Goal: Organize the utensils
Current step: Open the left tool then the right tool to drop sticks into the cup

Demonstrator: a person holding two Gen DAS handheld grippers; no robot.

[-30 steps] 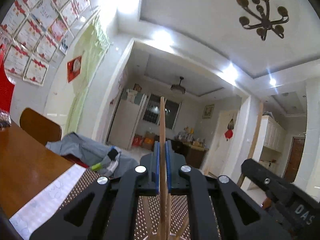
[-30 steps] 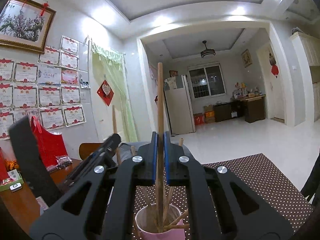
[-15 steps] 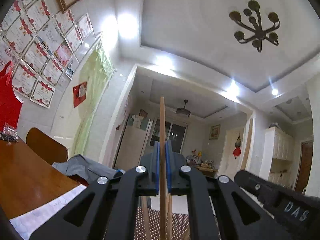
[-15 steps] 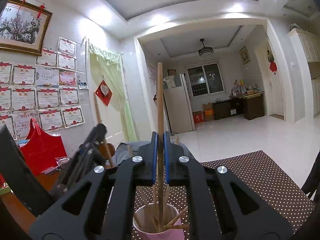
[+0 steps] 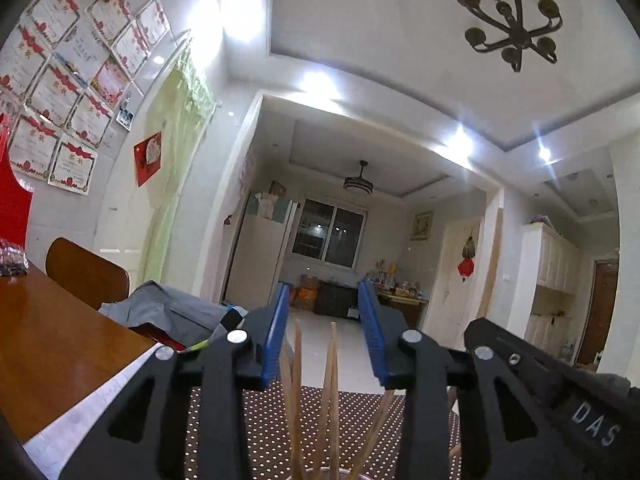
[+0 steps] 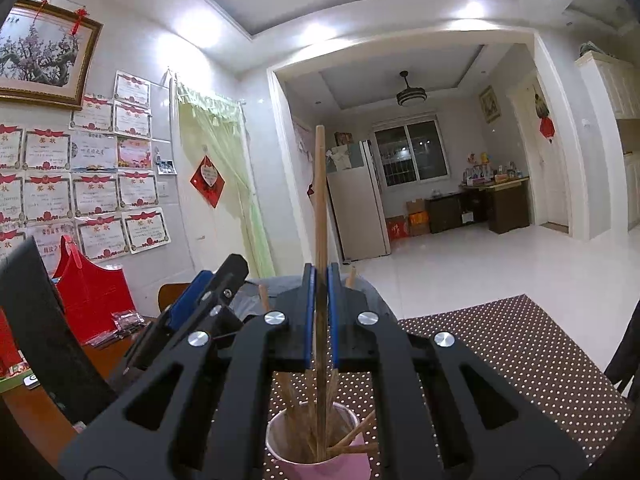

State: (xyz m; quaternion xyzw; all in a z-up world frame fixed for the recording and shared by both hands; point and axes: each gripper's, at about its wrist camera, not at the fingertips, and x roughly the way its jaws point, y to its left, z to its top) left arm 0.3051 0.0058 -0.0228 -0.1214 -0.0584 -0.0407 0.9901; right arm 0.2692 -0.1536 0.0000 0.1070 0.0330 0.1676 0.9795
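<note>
Left tool: jaws wide apart, holding nothing. Chopsticks stand loose between its fingers, tips up, resting in the cup below; only a sliver of rim shows at the frame bottom in this view.

Right tool: jaws clamped on one chopstick, upright, lower end inside the pink cup. Cup sits on the dotted mat on the tabletop, several sticks in it leaning at angles.

Step, as I read it: dropping chopsticks into the cup, left one apparently delivered, right one in position but not released.

Next: open the right tool so the stick settles among the others, then lift straight up so the fingers don't snag leaning sticks or tip the cup.
</note>
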